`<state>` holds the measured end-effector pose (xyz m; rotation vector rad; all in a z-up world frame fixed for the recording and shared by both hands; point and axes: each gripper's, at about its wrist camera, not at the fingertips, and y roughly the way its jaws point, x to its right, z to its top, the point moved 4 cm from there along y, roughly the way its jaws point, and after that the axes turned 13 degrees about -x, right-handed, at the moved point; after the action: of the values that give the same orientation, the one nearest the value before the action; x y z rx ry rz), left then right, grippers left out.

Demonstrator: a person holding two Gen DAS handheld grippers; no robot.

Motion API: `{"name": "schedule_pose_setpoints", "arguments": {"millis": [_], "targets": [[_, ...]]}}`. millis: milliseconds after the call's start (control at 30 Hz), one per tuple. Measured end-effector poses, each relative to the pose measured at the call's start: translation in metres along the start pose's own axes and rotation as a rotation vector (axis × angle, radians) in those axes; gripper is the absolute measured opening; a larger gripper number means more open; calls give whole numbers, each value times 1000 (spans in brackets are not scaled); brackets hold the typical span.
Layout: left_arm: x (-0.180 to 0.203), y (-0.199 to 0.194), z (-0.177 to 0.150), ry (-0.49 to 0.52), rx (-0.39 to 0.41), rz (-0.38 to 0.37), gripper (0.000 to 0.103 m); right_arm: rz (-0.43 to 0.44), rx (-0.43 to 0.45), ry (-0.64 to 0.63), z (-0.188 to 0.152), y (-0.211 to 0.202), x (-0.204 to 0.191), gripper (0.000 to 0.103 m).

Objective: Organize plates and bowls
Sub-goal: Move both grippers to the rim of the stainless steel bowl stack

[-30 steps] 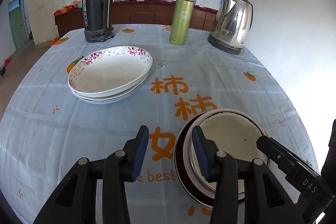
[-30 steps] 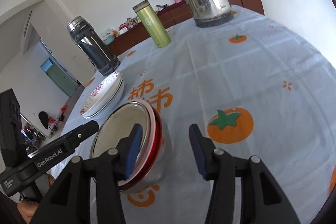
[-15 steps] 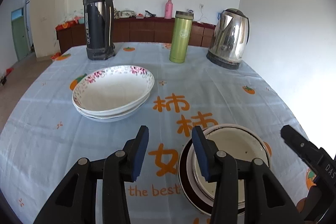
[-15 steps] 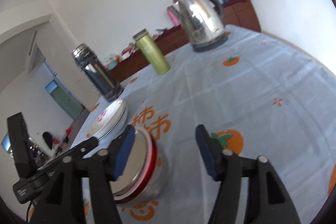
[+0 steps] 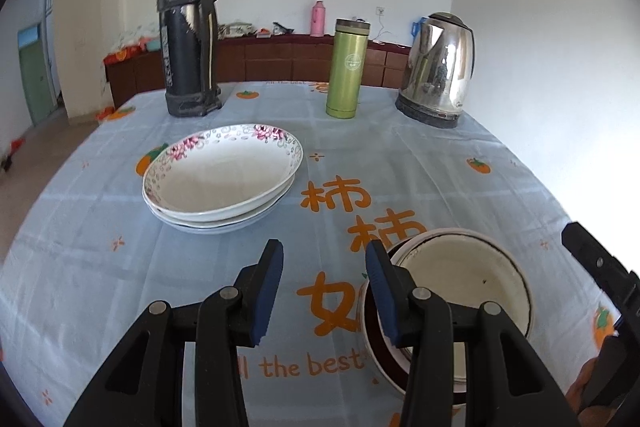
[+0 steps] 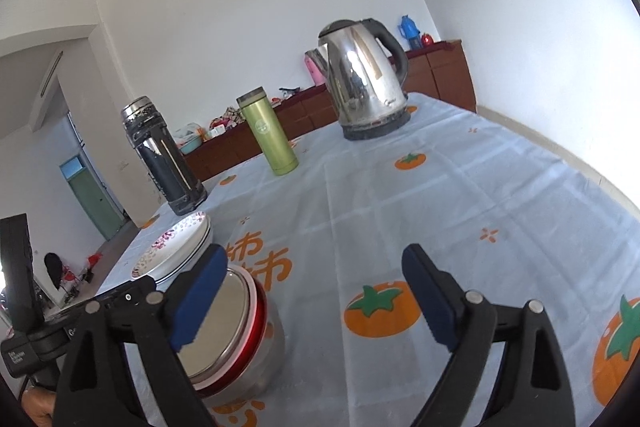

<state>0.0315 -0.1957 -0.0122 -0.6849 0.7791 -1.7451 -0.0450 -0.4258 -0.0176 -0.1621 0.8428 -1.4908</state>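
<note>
Stacked bowls (image 5: 460, 291) and stacked plates (image 5: 220, 183) sit apart on the tablecloth (image 5: 360, 155).
The bowls lie at five o'clock, plates at ten. The left gripper (image 5: 324, 287) hangs part-open and empty; the right gripper's (image 6: 316, 299) jaws are opening, bowls just left of them.

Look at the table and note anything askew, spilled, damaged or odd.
Nothing is spilled or broken. The floral plates sit slightly offset in their stack, and the nested bowls look uneven too. The black thermos has a worn, scuffed casing.
</note>
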Motion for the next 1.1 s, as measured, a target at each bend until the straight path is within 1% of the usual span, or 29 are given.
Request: {"name": "schedule_pose_setpoints", "arguments": {"millis": [67,200,267,333,500,600,667,767,900,933,1000,1100], "targets": [[0,0,-2,5,8,-11,46,-21,9,-9,-1,-1,-1,91],[3,5,-5,18,-27,-40,46,-65,62,-47,-3,-8,-9,92],[5,7,-7,29,-42,-21,46,-74,99,-65,-4,-14,-12,97],[4,7,-9,25,-43,4,52,-72,108,-75,-6,-17,-14,99],[2,3,-10,21,-24,9,53,-50,76,-45,-12,-17,-12,99],[-2,7,-10,0,-43,11,53,-44,56,-47,-16,-15,-15,99],[-5,9,-11,-22,-64,-7,53,-44,47,-64,-18,-14,-20,99],[-6,10,-11,-41,-72,-18,53,-43,24,-97,-21,-9,-28,99],[-8,9,-12,-67,-78,-58,54,-22,-21,-99,-23,-1,-31,99],[-8,9,-13,-70,-77,-64,56,-16,-32,-97,-24,1,-31,99],[-7,7,-14,-60,-66,-32,62,-3,-44,-88,-24,2,-30,99],[-3,5,-14,-31,-42,5,63,17,-49,-65,-23,2,-26,99]]}}
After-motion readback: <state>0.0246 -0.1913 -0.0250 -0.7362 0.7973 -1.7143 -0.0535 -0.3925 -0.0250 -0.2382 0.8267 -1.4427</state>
